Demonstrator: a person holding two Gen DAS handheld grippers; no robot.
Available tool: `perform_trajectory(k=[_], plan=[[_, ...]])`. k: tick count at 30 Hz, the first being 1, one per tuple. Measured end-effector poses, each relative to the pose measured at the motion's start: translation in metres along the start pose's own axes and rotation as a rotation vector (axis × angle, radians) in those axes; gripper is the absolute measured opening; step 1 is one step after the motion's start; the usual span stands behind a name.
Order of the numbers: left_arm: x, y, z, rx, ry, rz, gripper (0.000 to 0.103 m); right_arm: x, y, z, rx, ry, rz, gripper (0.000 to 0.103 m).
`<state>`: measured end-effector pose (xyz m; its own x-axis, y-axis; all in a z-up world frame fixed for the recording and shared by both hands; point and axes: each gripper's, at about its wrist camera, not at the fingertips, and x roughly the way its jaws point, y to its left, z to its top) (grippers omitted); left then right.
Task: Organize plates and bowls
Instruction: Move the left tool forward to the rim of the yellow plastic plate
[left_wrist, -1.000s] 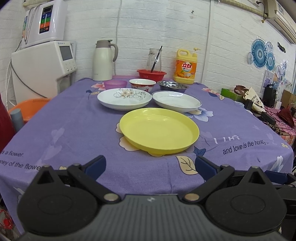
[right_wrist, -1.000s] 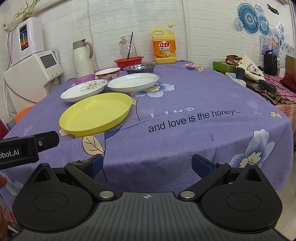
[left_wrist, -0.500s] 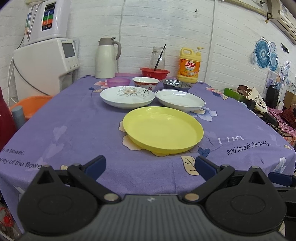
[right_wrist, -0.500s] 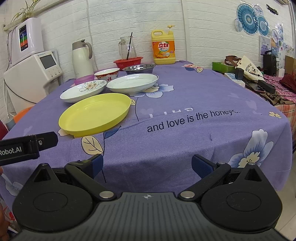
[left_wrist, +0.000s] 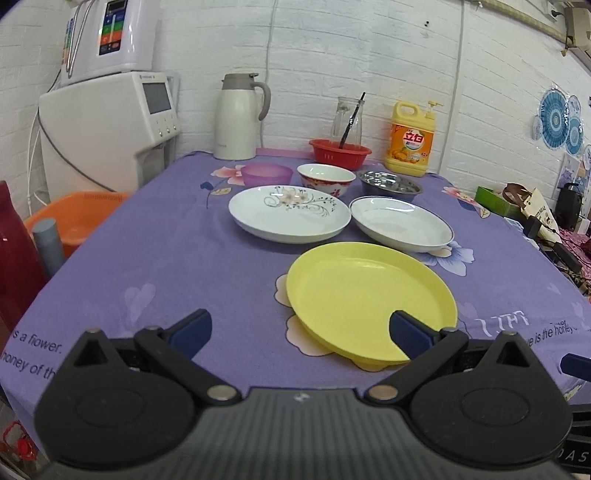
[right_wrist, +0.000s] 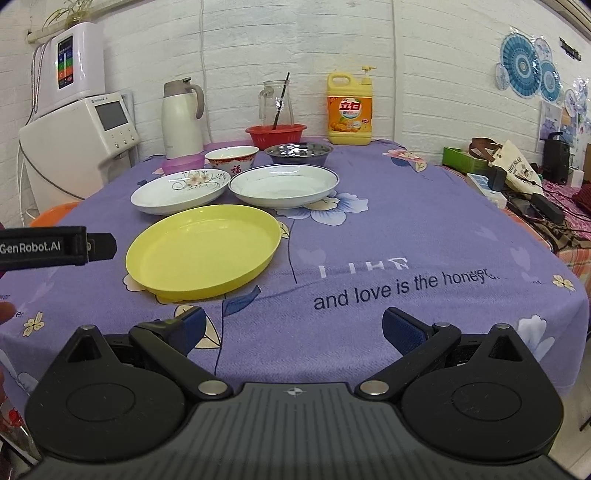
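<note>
- Left tongs (left_wrist: 299, 326): fingers spread wide, holding nothing, low over the bench's near edge.
- Right tongs (right_wrist: 291, 325): also wide apart and empty, at the near edge, further toward the right side.
- Yellow plate (left_wrist: 371, 301) sits near the bench's (left_wrist: 155, 258) near edge, just ahead of the left tongs; its near rim overlaps the left tongs' right finger in the left wrist view, contact unclear.
- From the right tongs the yellow plate (right_wrist: 203, 254) lies ahead and to the left, apart from both fingers.
- Floral plate (left_wrist: 290, 212) and blue-rimmed plate (left_wrist: 400, 227) lie side by side behind the yellow one, mid-bench.
- Purple bowl (left_wrist: 266, 173), red-pattern bowl (left_wrist: 325, 179), steel bowl (left_wrist: 389, 182) line up behind the plates, toward the far edge.
- Likely step: approach for a first pick, probably the yellow plate; nothing stacked yet.
- To do it well: come in low, one finger under the rim and one over, clamp firmly at the near edge.
- Lift level, since a one-edge grip on a shallow plate may tip.
- Risk: dragging the cloth, nudging the neighbouring plates.
</note>
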<state>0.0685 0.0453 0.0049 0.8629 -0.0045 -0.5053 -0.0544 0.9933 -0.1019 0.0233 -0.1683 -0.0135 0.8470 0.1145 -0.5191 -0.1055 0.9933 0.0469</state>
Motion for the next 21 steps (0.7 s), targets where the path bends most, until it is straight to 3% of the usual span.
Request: perform_trajectory(k=[11,18,21], plan=[[0.072,0.018,0.027,-0.039,0.116,-0.064,0.101,0.090,0.012,0.049,-0.064,0.098,0.051,0.103],[0.087,0.027,0.029,-0.028,0.148,-0.155,0.101,0.124,0.023,0.047,-0.134,0.164,0.084,0.103],[0.095,0.026,0.033,-0.044,0.150,-0.181,0.101,0.130,0.018,0.049,-0.099,0.173,0.115,0.103]])
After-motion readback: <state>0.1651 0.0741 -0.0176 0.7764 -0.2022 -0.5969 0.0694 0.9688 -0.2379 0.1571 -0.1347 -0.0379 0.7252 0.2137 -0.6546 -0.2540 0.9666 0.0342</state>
